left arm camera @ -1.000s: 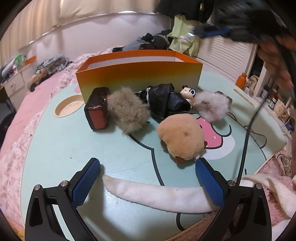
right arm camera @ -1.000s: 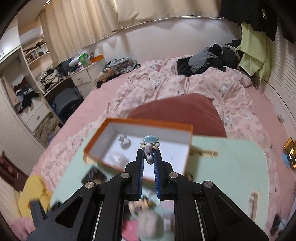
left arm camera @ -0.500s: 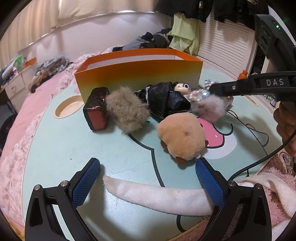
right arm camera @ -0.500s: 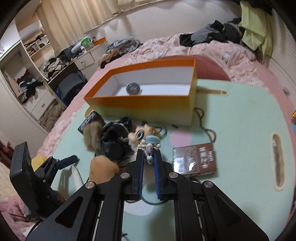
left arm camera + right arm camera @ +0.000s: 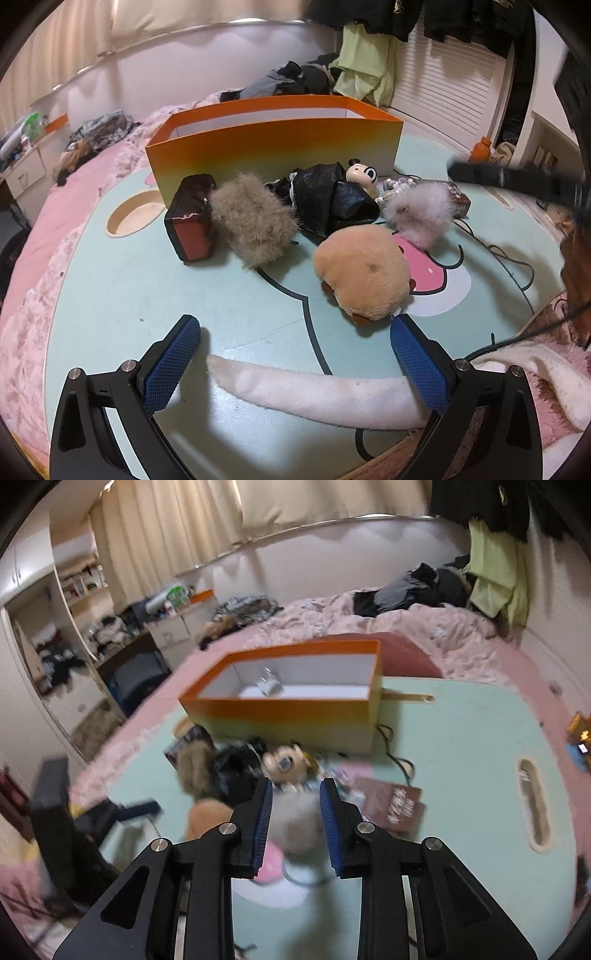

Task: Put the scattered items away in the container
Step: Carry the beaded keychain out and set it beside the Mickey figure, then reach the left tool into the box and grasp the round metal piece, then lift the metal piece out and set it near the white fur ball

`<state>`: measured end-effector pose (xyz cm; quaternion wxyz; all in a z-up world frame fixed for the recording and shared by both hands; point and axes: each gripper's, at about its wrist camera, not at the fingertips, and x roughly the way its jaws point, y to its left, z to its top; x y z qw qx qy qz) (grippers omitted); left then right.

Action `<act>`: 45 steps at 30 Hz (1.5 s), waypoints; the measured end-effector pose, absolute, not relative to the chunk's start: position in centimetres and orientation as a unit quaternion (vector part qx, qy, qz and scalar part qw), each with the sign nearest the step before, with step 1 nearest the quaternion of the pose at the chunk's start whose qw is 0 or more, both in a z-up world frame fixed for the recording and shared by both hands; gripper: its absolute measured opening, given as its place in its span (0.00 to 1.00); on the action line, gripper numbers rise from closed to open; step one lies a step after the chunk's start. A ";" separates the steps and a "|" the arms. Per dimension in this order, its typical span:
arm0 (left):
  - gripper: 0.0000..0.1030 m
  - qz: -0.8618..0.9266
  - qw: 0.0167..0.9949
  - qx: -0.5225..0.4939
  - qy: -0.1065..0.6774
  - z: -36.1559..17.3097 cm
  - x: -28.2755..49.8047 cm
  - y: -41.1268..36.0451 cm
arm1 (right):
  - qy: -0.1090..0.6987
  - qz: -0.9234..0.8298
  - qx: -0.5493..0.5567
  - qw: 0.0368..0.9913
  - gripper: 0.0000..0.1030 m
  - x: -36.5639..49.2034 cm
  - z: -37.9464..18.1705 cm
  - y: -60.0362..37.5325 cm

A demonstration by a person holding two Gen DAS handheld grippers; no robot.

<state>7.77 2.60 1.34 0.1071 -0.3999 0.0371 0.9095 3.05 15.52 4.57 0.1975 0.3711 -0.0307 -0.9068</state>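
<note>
Mint-green table point(image 5: 110, 295) bears orange box point(image 5: 273, 147), red pouch point(image 5: 194, 221), fluffy toys, brown book point(image 5: 391, 805)

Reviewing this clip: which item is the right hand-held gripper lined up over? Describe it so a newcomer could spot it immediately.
Start at the orange box on the mint table. In front of its right end lies a pale lilac fluffy pompom, beside a string of beads. Unlike the brown fur puff and the tan plush, it is whitish-purple.

In the left wrist view, the open orange cardboard box point(image 5: 273, 147) sits upper centre on the mint-green painted table point(image 5: 122, 295). Before it, left to right, lie a dark red-faced pouch point(image 5: 192, 218), a beige fur puff point(image 5: 251, 221), crumpled black plastic point(image 5: 332, 199) and a pale lilac fur puff point(image 5: 421, 214). A tan round plush toy point(image 5: 364, 273) lies in front of these, right of centre, and a long white fleece strip point(image 5: 314, 391) runs across the bottom.
</note>
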 end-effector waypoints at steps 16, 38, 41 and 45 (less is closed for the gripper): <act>0.74 0.908 0.093 -0.406 0.045 9.8 -7.4 1.2 | 0.034 -0.892 0.425 0.150 0.27 3.7 0.7 13.6; 0.26 0.836 0.007 -0.548 -0.011 3.1 -19.2 2.5 | 0.016 -0.894 0.418 0.159 0.27 4.3 0.6 14.2; 0.26 0.839 0.000 -0.544 -0.015 3.1 -19.1 2.2 | 0.015 -0.894 0.418 0.159 0.27 4.3 0.6 14.2; 0.26 0.850 0.016 -0.526 -0.033 4.1 -18.1 1.9 | 0.014 -0.895 0.417 0.160 0.27 4.3 0.7 14.3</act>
